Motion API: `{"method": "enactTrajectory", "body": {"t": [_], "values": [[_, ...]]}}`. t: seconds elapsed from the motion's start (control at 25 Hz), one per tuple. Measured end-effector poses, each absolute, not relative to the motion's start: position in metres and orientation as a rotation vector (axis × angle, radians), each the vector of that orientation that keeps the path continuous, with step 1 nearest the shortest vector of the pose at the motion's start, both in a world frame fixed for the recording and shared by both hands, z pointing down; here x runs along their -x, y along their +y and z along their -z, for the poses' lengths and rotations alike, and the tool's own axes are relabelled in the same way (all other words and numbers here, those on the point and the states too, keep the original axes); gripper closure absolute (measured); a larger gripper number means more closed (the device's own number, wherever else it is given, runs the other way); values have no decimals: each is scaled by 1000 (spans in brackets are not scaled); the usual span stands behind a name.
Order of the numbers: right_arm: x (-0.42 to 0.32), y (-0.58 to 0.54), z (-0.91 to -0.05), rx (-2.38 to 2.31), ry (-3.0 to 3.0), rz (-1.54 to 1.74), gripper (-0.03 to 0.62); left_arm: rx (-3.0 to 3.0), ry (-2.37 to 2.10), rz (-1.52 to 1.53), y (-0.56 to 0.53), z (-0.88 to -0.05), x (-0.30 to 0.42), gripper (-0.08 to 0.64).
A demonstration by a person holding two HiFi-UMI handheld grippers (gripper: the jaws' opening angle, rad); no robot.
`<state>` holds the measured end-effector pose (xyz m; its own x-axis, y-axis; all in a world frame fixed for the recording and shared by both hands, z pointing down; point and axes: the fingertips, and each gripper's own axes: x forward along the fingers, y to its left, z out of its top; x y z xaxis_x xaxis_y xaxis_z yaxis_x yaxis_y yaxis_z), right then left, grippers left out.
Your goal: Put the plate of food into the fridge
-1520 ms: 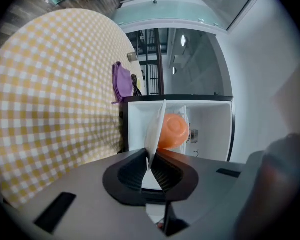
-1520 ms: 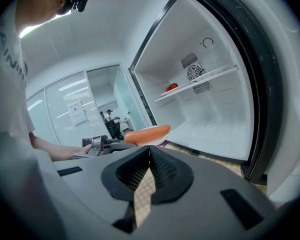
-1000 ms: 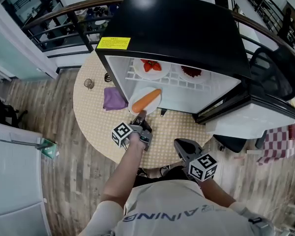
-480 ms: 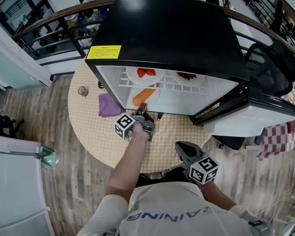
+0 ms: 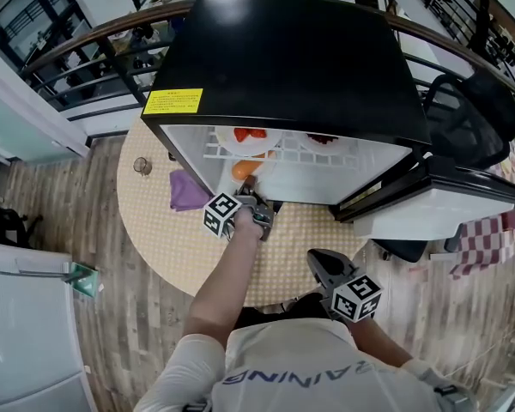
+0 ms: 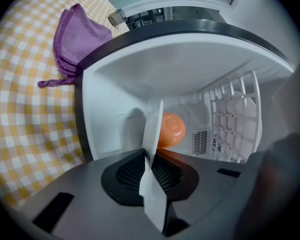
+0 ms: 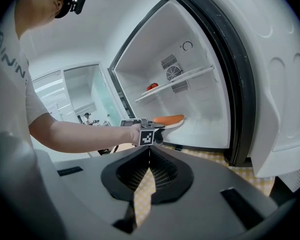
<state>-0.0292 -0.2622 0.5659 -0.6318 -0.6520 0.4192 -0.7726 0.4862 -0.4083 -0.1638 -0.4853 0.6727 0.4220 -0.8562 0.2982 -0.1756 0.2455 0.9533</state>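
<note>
A white plate (image 6: 153,129) carrying an orange carrot (image 6: 170,129) is inside the fridge's lower compartment (image 6: 115,119). My left gripper (image 6: 151,156) pinches the plate's near rim, and its jaws are opening slightly with the rim still pressed between them. In the head view the left gripper (image 5: 251,187) reaches under the fridge's (image 5: 283,50) front edge, and only a bit of the carrot (image 5: 243,169) shows. The right gripper view shows the plate (image 7: 177,124) low over the fridge floor. My right gripper (image 5: 319,260) hangs back over the table, shut and empty.
A wire shelf (image 5: 283,148) above holds a plate of strawberries (image 5: 249,134) and another plate (image 5: 322,138). The fridge door (image 5: 446,204) stands open to the right. A purple cloth (image 5: 186,190) and a small glass (image 5: 142,165) lie on the checked round table (image 5: 172,239).
My left gripper has pushed forward, taking the plate and carrot from the fridge opening deeper into the lower compartment. The right gripper has stayed put.
</note>
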Motion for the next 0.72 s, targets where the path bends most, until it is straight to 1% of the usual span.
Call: {"method": "enactTrajectory", "body": {"t": [0.08,0.24,0.56,0.72], "values": [[31,-261,-568,-1224,-2523,-866,569,-1320,-1068,605,-488,-667,160,519],[35,-259,-571,-1203,-2525,-875,569,-1414,-1085,561,-489,-662,161,479],[43,-257,-574,-1169,-2528,-882,570,-1666,-1089,310,-484,-666,159,453],[45,-257,-574,-1161,-2528,-880,569,-1760,-1029,231,-478,-666,153,391]]}}
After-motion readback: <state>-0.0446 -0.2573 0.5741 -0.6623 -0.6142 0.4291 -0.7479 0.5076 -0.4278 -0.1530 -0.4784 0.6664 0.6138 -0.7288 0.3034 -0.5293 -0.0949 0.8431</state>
